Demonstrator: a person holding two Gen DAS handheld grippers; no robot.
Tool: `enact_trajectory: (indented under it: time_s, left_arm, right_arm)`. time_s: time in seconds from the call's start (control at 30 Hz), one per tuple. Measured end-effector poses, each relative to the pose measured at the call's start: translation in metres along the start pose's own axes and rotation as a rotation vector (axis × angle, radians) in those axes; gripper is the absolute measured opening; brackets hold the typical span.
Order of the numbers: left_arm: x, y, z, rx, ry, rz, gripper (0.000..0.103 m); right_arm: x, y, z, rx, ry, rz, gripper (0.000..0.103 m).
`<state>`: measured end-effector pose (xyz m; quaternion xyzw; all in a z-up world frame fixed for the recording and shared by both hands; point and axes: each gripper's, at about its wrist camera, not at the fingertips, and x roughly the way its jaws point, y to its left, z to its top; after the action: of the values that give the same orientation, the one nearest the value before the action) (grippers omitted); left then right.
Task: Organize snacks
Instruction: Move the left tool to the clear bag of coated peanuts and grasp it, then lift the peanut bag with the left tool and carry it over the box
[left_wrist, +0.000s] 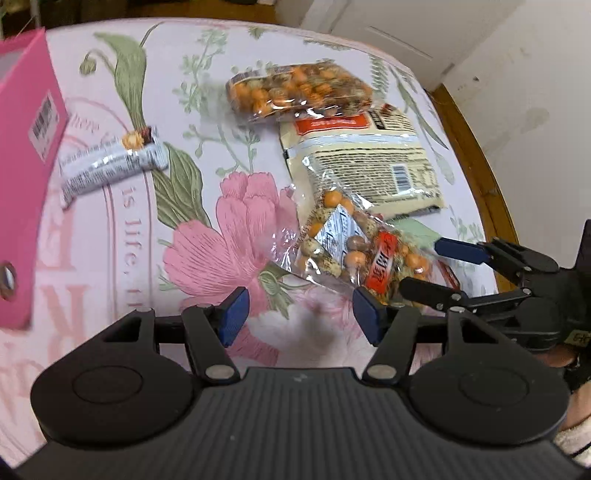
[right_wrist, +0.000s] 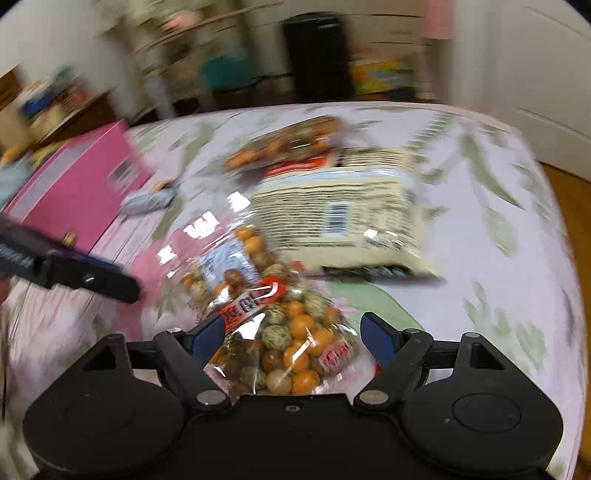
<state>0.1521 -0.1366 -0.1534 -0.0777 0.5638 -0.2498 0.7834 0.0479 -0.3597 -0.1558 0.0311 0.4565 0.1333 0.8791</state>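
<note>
Left tongs (left_wrist: 299, 317): being held apart over the flowered table (left_wrist: 140, 236), nothing being gripped between the blue pads.
Right tongs (right_wrist: 291, 338): being held wide apart, straddling the near end of the clear nut bag (right_wrist: 280, 332); the left pad is lying at the bag's edge, though contact cannot be judged through the blur; the right pad is standing clear of it.
Clear nut bag: lying on the table, just ahead and right of the left tongs in the left wrist view.
Cream packet (left_wrist: 365, 162): lying beyond the clear nut bag, label side up, its near edge being overlapped by that bag's neck.
Second nut bag (left_wrist: 295, 92): lying farther back, touching the cream packet's far end.
Wrapped bar (left_wrist: 110, 166): lying to the left, well apart from the bags, beside the pink box (left_wrist: 26, 177).
Pink box: standing at the table's left edge.
</note>
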Motion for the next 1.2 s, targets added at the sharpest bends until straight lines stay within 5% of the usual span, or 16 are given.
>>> enact_trajectory:
  time_s: [0.1,0.23,0.4,0.6,0.8,1.2]
  left_arm:
    - [0.023,0.001,-0.001,-0.096,0.039,-0.067,0.057]
    - [0.042,-0.006,-0.01,-0.163,0.083,-0.121,0.05]
    - [0.051,-0.003,-0.018,-0.207,0.071,-0.134,0.045]
    - [0.052,-0.006,-0.026,-0.214,0.075,-0.143,0.049]
    - [0.05,-0.013,-0.028,-0.184,0.048,-0.113,0.049]
    - [0.03,-0.023,-0.023,-0.107,0.095,-0.044,0.051]
  right_arm:
    - [0.016,-0.015,0.007,-0.09,0.004,0.083,0.084]
    - [0.031,-0.038,0.019,-0.005,0.097,0.292,0.088]
    - [0.032,-0.031,0.012,-0.029,0.158,0.407,0.09]
    - [0.027,0.013,-0.006,-0.119,0.164,0.349,0.098]
    - [0.039,0.073,-0.028,-0.339,0.135,0.062,0.103]
    - [0.041,0.09,-0.011,-0.18,0.103,-0.018,0.094]
